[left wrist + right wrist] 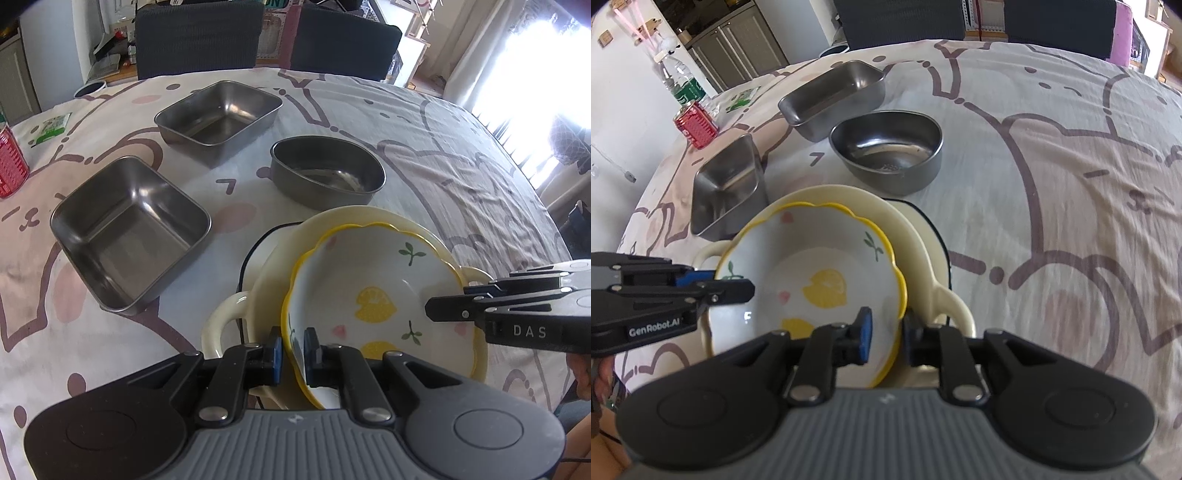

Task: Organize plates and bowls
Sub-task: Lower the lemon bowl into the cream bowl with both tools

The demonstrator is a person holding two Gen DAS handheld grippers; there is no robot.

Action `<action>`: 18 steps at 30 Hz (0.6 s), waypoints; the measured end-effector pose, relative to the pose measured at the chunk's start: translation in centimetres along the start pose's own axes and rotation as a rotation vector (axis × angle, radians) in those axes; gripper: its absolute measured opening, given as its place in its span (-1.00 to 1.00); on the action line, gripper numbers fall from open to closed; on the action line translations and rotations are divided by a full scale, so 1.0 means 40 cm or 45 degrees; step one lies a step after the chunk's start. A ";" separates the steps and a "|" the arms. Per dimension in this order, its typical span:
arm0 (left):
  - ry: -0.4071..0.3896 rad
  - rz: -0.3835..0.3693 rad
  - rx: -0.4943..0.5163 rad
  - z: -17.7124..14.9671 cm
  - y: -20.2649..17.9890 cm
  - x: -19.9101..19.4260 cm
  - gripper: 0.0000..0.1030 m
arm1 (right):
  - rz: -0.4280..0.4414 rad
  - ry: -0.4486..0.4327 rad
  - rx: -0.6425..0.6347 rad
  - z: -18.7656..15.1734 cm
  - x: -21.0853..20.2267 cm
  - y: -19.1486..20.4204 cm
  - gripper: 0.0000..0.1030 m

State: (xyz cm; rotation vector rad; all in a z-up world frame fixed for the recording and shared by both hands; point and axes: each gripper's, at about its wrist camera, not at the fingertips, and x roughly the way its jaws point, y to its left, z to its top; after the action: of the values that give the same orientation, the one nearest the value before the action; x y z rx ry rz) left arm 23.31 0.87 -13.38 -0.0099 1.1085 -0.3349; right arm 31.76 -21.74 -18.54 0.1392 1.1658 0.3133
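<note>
With both grippers [293, 352] [886, 334] clamped on the lemon bowl's [373, 291] rim at nine and three o'clock, uneven pulling could chip it against the cream dish [280, 258] beneath.

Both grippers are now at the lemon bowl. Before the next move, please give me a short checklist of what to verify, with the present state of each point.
1. Left gripper has the rim of the lemon bowl between its fingers: ok.
2. Right gripper has the opposite rim between its fingers: ok.
3. Both grips firm enough to lift: cannot tell.
4. Lemon bowl sits level: not ok, it lies tilted in the cream handled bowl.
5. What lies under the cream handled bowl: cannot tell, only a dark-edged white rim shows.
6. Steel containers clear of the stack: ok, the oval steel bowl and nearest square steel tray stand apart.
</note>
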 end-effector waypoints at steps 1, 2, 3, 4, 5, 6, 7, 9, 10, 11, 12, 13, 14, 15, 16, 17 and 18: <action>0.000 0.000 -0.001 0.000 0.000 -0.001 -0.77 | 0.000 0.001 0.000 0.000 0.000 0.000 -0.57; 0.000 0.001 -0.002 0.000 0.000 -0.003 -0.76 | 0.002 0.001 0.000 0.000 0.000 0.001 -0.55; -0.001 0.001 -0.003 -0.001 0.001 -0.004 -0.75 | 0.004 0.001 0.002 0.000 0.000 0.000 -0.53; 0.000 0.000 -0.003 -0.001 0.002 -0.005 -0.73 | 0.005 0.001 0.003 -0.001 0.000 0.000 -0.52; -0.001 0.000 -0.003 -0.001 0.001 -0.005 -0.73 | 0.006 0.001 0.004 -0.001 0.000 0.000 -0.52; -0.001 0.001 -0.004 -0.001 0.002 -0.005 -0.73 | 0.009 0.002 0.007 -0.001 -0.001 -0.001 -0.52; -0.003 0.002 -0.003 -0.001 0.002 -0.007 -0.73 | 0.012 0.003 0.012 -0.001 -0.001 -0.002 -0.52; -0.021 0.019 0.016 -0.002 -0.003 -0.017 -0.73 | 0.016 0.003 0.018 -0.002 -0.003 -0.004 -0.50; -0.031 0.021 0.023 -0.002 -0.005 -0.024 -0.73 | 0.016 0.001 0.015 -0.003 -0.006 -0.003 -0.48; -0.036 0.016 0.021 -0.002 -0.004 -0.028 -0.73 | 0.016 -0.003 0.012 -0.004 -0.009 -0.002 -0.45; -0.037 0.013 0.016 -0.002 -0.004 -0.032 -0.71 | 0.018 -0.005 0.013 -0.004 -0.012 -0.001 -0.44; -0.039 0.011 0.016 -0.003 -0.004 -0.035 -0.70 | 0.022 -0.003 0.015 -0.006 -0.014 -0.001 -0.43; -0.040 0.011 0.019 -0.005 -0.005 -0.037 -0.70 | 0.023 -0.004 0.016 -0.008 -0.015 -0.002 -0.42; -0.039 0.011 0.023 -0.005 -0.005 -0.038 -0.70 | 0.021 -0.005 0.013 -0.009 -0.017 -0.001 -0.42; -0.039 0.011 0.025 -0.007 -0.006 -0.039 -0.69 | 0.019 -0.007 0.011 -0.010 -0.020 0.000 -0.42; -0.039 0.011 0.028 -0.008 -0.006 -0.041 -0.69 | 0.018 -0.008 0.010 -0.010 -0.022 0.001 -0.40; -0.038 0.010 0.031 -0.009 -0.005 -0.042 -0.69 | 0.019 -0.011 0.013 -0.011 -0.026 0.001 -0.37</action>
State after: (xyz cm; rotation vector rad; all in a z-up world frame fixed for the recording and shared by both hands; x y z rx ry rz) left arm 22.27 1.17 -12.05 0.0109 1.0745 -0.3397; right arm 30.99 -22.04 -17.78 0.1580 1.1587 0.3198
